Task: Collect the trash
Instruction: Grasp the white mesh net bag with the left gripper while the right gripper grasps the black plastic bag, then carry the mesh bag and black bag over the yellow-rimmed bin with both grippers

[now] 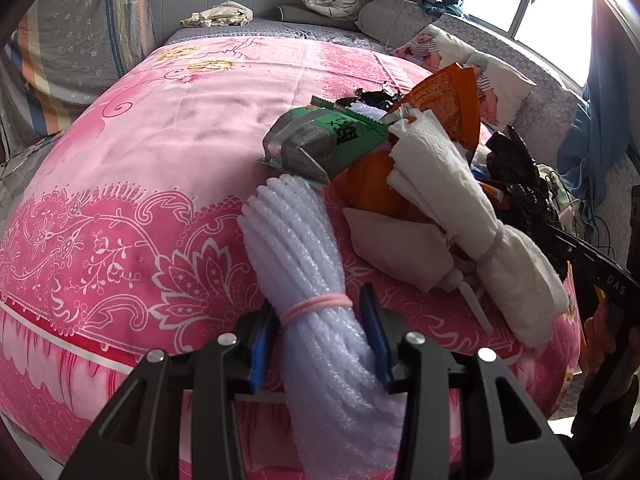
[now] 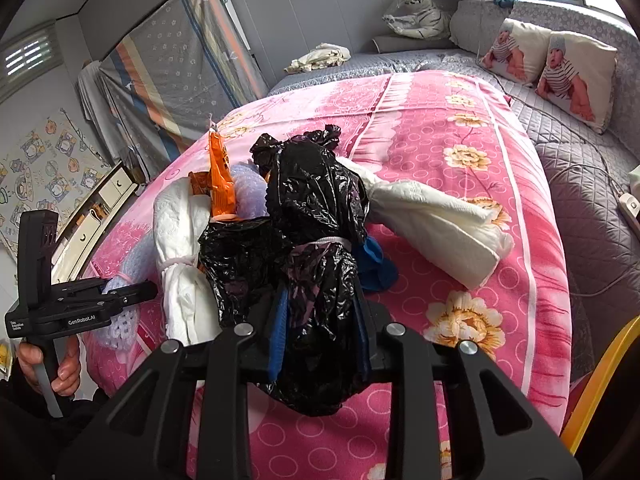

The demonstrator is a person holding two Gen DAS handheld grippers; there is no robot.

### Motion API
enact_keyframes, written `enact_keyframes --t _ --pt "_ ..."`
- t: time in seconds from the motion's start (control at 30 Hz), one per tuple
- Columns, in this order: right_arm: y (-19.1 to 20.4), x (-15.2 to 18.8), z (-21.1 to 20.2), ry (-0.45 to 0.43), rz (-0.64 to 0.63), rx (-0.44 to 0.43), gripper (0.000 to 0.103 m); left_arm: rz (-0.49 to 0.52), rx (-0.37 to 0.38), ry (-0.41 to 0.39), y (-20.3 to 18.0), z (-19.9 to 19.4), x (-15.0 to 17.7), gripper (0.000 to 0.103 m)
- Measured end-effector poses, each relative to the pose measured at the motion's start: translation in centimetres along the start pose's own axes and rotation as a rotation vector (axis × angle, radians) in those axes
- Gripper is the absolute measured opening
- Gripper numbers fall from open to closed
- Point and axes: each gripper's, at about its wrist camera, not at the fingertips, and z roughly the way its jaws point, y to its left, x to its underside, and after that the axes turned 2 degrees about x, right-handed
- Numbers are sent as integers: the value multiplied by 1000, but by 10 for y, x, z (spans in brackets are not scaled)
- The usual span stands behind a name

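Note:
A pile of trash lies on the pink floral blanket [image 1: 160, 152]. My left gripper [image 1: 318, 304] is shut on a white foam-net bundle [image 1: 296, 232] tied with a pink band. Beyond it lie a green wrapper [image 1: 332, 140], an orange wrapper [image 1: 444, 96], a tied white paper-towel bundle [image 1: 460, 200] and a beige paper [image 1: 396, 248]. My right gripper [image 2: 320, 296] is shut on a crumpled black plastic bag [image 2: 316, 208] tied with a white band. Around it sit another white paper bundle [image 2: 432, 220], the orange wrapper [image 2: 218, 176] and a blue scrap [image 2: 376, 264]. The left gripper [image 2: 132, 292] shows at the left, a hand on its handle.
The bed continues in grey quilt [image 2: 580, 208] with two baby-print pillows [image 2: 576, 72] and a wrapped tiger plush [image 2: 420, 12] at the wall. A cable and power strip [image 2: 630, 204] lie at the right. A folded mattress [image 2: 180, 64] leans at the left; a yellow edge [image 2: 600, 384] is near right.

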Motion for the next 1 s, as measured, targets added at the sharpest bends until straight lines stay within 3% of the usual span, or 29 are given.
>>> enact_keyframes --t 0.13,0.67,1.0 --pt "1 -3 -17 -38 15 -31 24 0 19 -29 1 -11 2 30" --pt "-6 -9 -79 -185 97 -26 24 37 52 -228 2 -70 0 30" --pt "-21 -8 -103 -241 150 19 24 162 134 -288 -48 -73 -31 30"
